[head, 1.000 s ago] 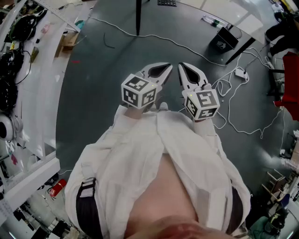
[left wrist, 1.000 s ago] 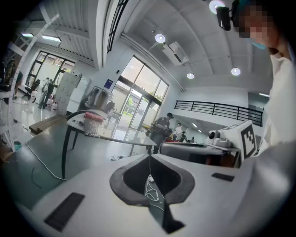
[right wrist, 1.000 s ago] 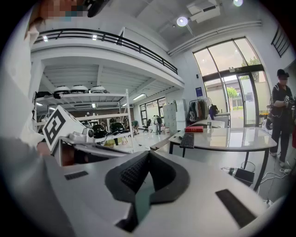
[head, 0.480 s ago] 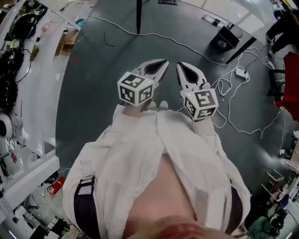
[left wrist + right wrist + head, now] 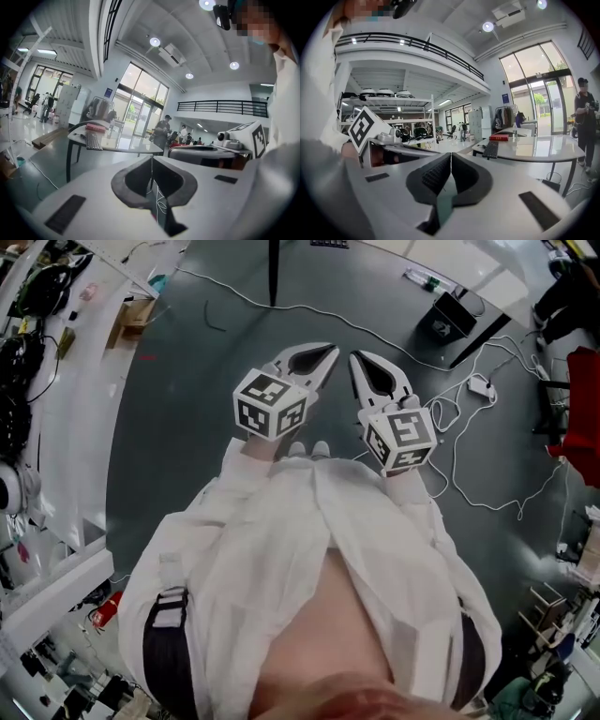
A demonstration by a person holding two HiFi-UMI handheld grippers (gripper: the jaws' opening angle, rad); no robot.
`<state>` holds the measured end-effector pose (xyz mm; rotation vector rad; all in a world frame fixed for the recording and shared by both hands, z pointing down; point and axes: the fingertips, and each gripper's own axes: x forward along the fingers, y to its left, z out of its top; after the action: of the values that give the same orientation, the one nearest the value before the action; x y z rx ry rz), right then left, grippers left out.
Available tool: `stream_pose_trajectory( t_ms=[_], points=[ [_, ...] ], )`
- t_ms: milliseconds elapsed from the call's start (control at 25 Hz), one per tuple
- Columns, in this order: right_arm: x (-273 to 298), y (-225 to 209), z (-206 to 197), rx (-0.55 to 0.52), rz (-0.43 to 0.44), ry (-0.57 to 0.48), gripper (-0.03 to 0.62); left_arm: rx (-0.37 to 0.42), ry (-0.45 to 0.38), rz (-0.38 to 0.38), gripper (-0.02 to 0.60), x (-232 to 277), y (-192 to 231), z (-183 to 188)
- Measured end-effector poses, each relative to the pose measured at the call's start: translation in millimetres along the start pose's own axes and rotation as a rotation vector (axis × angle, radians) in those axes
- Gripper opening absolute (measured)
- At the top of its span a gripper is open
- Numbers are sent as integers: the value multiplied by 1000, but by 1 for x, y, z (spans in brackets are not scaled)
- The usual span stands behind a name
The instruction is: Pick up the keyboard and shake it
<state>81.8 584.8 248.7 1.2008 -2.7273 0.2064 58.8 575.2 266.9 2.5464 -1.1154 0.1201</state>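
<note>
The black keyboard point(image 5: 93, 140) lies on a round grey table point(image 5: 126, 149), far ahead of both grippers; it also shows as the keyboard point(image 5: 491, 149) in the right gripper view, and only its near edge, the keyboard point(image 5: 328, 244), reaches the head view's top. My left gripper point(image 5: 332, 351) and right gripper point(image 5: 354, 358) are held side by side in front of the person's chest, above the floor. Both are shut with nothing between the jaws, seen at the left gripper point(image 5: 151, 160) and right gripper point(image 5: 451, 157). Neither is near the keyboard.
A red book point(image 5: 505, 137) and a bottle point(image 5: 515, 129) stand on the table beside the keyboard. White cables point(image 5: 469, 456), a black box point(image 5: 448, 321) and a dark table leg point(image 5: 273, 273) are on the grey floor. Cluttered shelves point(image 5: 28, 352) line the left. People stand in the distance.
Both grippers have drifted slightly up and forward in the head view, the left one a little more. Their jaws stay shut and empty.
</note>
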Motion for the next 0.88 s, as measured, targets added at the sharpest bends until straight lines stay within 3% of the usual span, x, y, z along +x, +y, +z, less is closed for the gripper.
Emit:
stream_pose_trajectory(
  t_ms=[200, 520, 880],
  points=[
    [-10, -16, -6, 20, -10, -22, 28, -25, -8, 22, 14, 10, -8, -6],
    [-8, -24, -29, 43, 28, 12, 28, -66, 45, 21, 14, 27, -12, -34],
    [50, -67, -23, 88, 9, 23, 28, -79, 51, 36, 14, 62, 45, -17]
  ],
)
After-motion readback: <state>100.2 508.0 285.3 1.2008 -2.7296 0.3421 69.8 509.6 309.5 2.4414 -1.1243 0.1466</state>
